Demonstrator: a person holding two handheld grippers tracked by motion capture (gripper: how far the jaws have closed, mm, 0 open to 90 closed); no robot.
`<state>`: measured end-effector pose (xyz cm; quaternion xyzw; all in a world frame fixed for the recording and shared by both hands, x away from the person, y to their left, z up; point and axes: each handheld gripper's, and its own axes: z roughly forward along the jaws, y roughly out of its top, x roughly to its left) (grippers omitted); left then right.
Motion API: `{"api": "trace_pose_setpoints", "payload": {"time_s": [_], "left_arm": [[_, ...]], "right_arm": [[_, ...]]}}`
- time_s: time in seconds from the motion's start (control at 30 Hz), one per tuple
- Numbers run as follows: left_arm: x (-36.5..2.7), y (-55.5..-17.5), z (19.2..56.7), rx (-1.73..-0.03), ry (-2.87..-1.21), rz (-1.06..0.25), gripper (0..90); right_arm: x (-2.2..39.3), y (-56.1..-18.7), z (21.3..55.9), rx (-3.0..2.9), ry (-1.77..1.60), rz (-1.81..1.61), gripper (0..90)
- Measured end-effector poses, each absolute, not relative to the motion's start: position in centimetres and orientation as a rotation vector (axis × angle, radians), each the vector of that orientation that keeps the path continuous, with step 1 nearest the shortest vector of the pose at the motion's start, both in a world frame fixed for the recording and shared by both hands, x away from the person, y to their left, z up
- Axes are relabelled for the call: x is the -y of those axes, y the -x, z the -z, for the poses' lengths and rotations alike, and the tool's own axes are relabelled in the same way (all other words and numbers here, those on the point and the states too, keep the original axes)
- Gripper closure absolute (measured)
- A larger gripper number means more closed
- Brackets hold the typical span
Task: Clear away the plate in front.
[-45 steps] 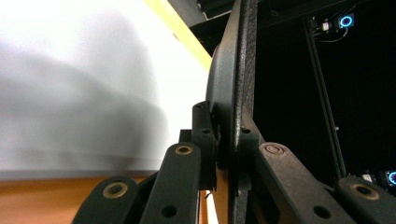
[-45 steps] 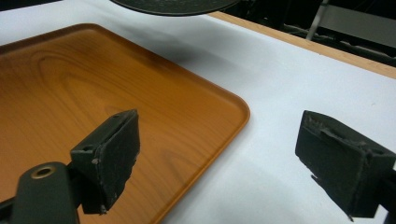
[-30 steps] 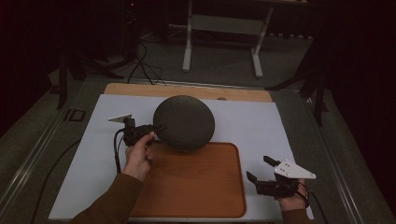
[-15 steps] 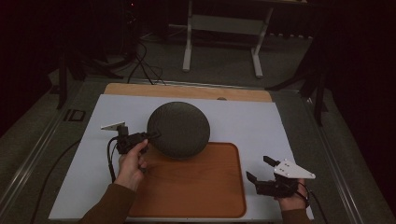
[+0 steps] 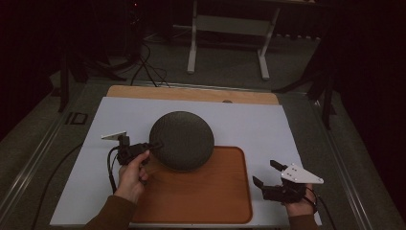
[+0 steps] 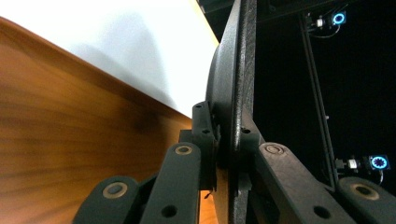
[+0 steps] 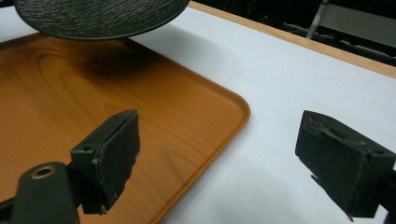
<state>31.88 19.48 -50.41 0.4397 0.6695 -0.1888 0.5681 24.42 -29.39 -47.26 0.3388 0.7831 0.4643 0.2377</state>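
Left gripper [image 5: 154,145], clamped on the black plate's [image 5: 182,140] rim, has carried it nearer the tray [image 5: 201,191]; right gripper [image 5: 266,173] idles, jaws apart.

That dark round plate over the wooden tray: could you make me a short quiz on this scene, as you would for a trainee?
1. True or false: the left gripper is clamped on the rim of the dark round plate.
2. The right gripper is: A) holding the plate, B) open and holding nothing, C) gripping the tray.
3. What does the wooden tray lie on?

Key: 1 true. 2 B. 3 the white mat on the table.
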Motion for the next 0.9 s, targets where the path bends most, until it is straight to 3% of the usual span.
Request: {"api": "trace_pose_setpoints", "payload": {"time_s": [0.9], "left_arm": [[-19.1, -28.0, 51.6, -1.575, -1.107, 0.484, 84.8]], "right_arm": [[29.3, -24.5, 47.3, -2.155, -0.919, -1.271, 13.7]]}}
